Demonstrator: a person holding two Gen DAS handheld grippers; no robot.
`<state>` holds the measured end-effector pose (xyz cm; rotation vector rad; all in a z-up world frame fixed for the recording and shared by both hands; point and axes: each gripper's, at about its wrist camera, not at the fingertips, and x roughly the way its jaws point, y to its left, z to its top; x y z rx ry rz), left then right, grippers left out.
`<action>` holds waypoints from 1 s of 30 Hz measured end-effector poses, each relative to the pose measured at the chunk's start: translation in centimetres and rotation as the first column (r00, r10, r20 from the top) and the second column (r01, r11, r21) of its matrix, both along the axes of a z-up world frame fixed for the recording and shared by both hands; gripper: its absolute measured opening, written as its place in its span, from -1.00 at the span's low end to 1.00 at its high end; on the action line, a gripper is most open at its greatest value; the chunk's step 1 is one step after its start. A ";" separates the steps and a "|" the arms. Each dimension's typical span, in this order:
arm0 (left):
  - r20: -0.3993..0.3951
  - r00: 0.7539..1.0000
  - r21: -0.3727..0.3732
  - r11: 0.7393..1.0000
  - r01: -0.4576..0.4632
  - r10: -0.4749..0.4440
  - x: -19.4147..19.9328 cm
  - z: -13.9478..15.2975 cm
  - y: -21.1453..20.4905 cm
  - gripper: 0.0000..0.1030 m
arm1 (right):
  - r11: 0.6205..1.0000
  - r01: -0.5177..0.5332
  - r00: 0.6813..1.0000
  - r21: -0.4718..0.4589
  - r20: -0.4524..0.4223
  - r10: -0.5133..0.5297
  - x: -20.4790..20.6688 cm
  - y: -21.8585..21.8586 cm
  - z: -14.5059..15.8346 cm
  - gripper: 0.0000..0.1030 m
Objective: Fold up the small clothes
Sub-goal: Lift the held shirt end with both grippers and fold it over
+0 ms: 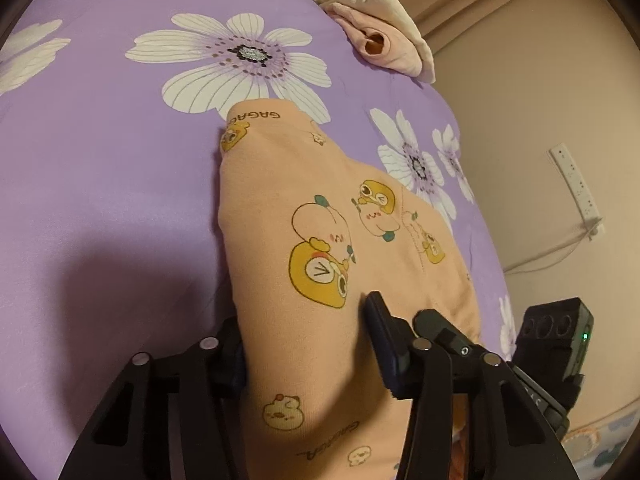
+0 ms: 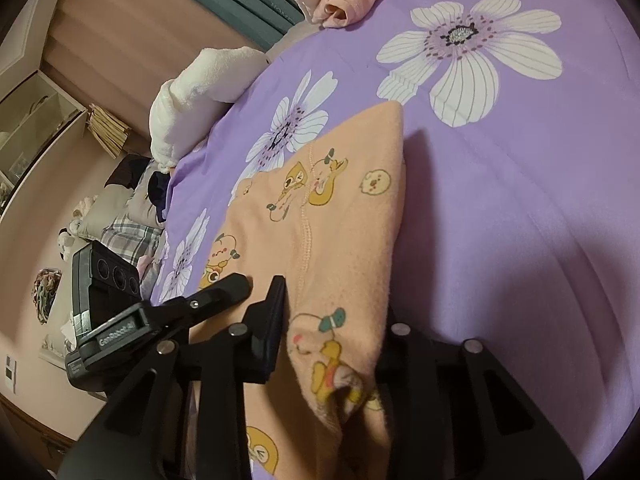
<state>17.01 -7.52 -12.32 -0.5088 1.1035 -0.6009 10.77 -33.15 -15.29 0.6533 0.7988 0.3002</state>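
On the purple flowered bedsheet [image 1: 100,168] lies the peach cartoon-print garment [image 1: 288,208], its near end raised into both grippers. The left gripper [image 1: 304,344] has its fingers closed on a thick fold of it. The right gripper [image 2: 332,340] seems likewise clamped on bunched cloth, though its right finger is mostly hidden.

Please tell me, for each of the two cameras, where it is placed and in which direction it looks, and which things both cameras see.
Left wrist: sits on the left hand-held gripper, looking down along its fingers over the peach garment on the purple floral bedsheet; the other gripper's body shows at right.
Right wrist: sits on the right hand-held gripper, looking down over the same garment; the other gripper shows at left.
Shared: garment, bedsheet, pink clothes pile.
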 end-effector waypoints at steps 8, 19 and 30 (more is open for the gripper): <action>0.070 0.997 0.031 0.999 0.006 -0.008 -1.7 1.6 -0.3 -0.43 | 0.999 -0.016 0.996 -0.046 0.081 0.020 -1.4 1.4 1.8 -0.47; 0.074 0.997 0.023 1.000 0.002 -0.004 -4.5 2.4 0.5 -0.43 | 0.995 -0.043 0.993 -0.088 0.105 0.052 -3.9 3.2 3.0 -0.48; 0.085 0.996 0.012 1.000 -0.029 0.028 -7.7 3.9 2.3 -0.43 | 0.992 -0.087 0.985 -0.094 0.143 0.100 -6.9 5.1 4.8 -0.49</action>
